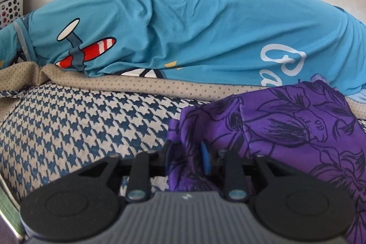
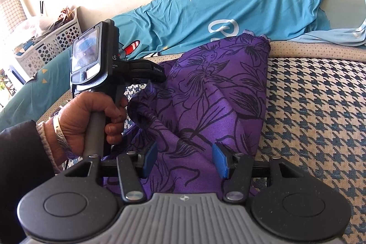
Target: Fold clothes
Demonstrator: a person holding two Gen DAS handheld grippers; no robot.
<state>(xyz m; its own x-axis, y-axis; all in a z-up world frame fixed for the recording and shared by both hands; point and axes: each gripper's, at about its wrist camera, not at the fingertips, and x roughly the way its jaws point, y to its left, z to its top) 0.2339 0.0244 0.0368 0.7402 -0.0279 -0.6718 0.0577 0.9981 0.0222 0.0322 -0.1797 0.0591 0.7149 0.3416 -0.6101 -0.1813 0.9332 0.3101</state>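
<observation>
Between the part-open left gripper (image 1: 187,158) jaws, purple cloth (image 1: 286,125) is bunching — its length running ahead — while the right gripper (image 2: 185,160) is gaping over it, gripping nothing.

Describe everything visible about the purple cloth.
The purple cloth is thin, slightly shiny fabric printed with black outlined flowers. It lies rumpled and partly folded on the houndstooth cover, its far end near the blue pillow. A bunched edge sits between the left gripper fingers; the right gripper fingers straddle a raised fold.
</observation>
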